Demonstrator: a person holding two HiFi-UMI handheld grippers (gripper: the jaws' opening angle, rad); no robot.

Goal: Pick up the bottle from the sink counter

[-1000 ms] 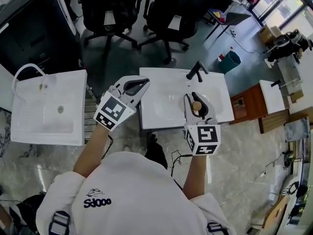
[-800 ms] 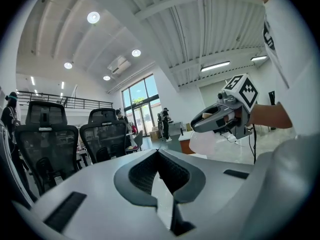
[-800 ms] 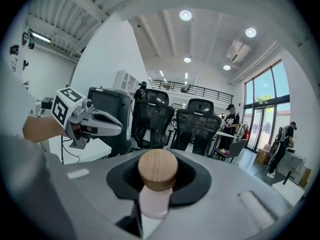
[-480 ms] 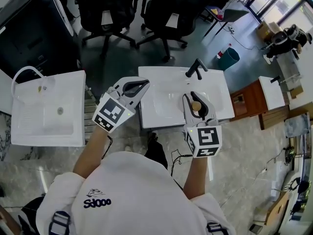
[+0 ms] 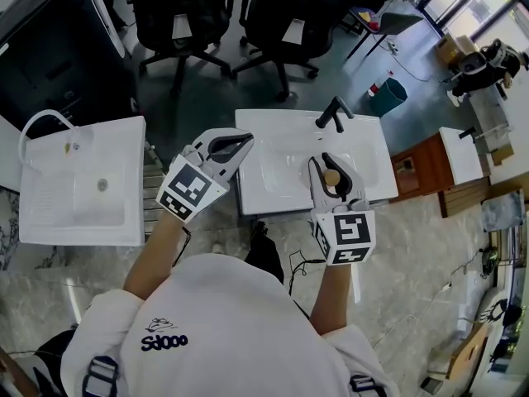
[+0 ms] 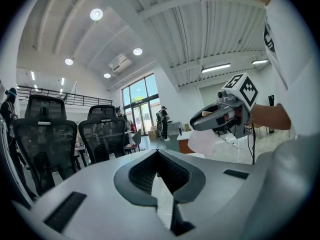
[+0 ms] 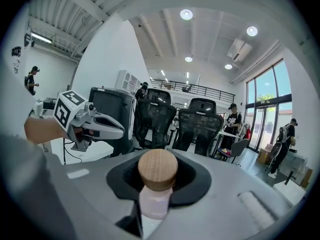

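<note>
bottle (image 7: pixel 156 204): pale pink | cap (image 7: pixel 157 169): tan wood | sink counter (image 5: pixel 372 145): white

We see a bottle (image 7: pixel 155 206) with a frosted, translucent body under a smooth, matt wooden stopper (image 7: pixel 157 168). The sink (image 5: pixel 368 151) looks like glossy ceramic, the floor (image 5: pixel 405 255) like polished, veined stone.

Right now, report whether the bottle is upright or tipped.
Upright: the bottle stands clamped in the right gripper, wooden cap on top.

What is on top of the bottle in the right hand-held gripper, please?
A round wooden cap tops the bottle. Its body is hidden under the jaws in the right gripper view.
</note>
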